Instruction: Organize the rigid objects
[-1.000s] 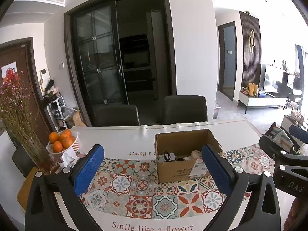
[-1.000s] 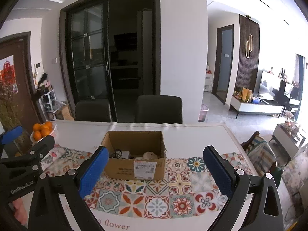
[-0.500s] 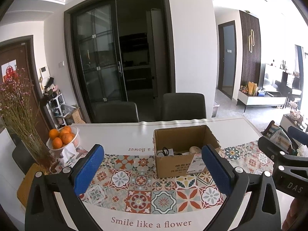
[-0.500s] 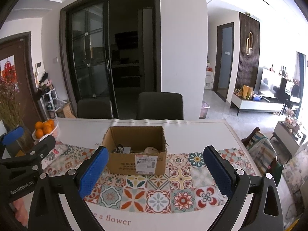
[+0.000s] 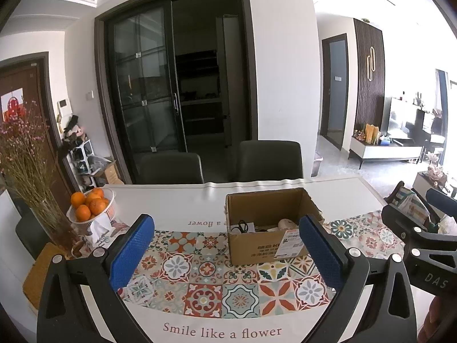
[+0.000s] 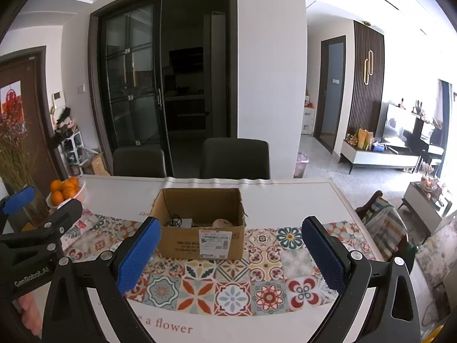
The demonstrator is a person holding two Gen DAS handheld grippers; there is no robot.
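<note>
Both views have pulled back and risen a little over the last second: the cardboard box (image 5: 268,225) sits slightly smaller and farther from my pads, and more of the patterned cloth (image 5: 217,288) shows before it, with the "Smile like a flower" line now fully readable in the left view.

My left tool (image 5: 225,253) is spread wide and holds nothing, touching nothing; its blue pads (image 5: 132,253) hang above the cloth. My right tool (image 6: 231,255) is likewise spread wide and empty, clear of everything.

I take the box as my landmark. It stands open-topped on the desk (image 6: 288,197), on the far part of the cloth, a white label (image 6: 215,238) on its near wall. Inside it I make out something black with loops (image 5: 242,226) toward its left side and a pale rounded thing (image 5: 287,224) toward its right; I cannot identify either. From the left tool the box lies ahead and to the right, its right corner behind the right pad. From the right tool it lies ahead, just left of centre.

Left of the box, at the desk's edge, stands a white basket of oranges (image 5: 90,204), beside a vase of dried flowers (image 5: 25,154). Beyond the box, two dark chairs (image 6: 234,158) face the desk.
</note>
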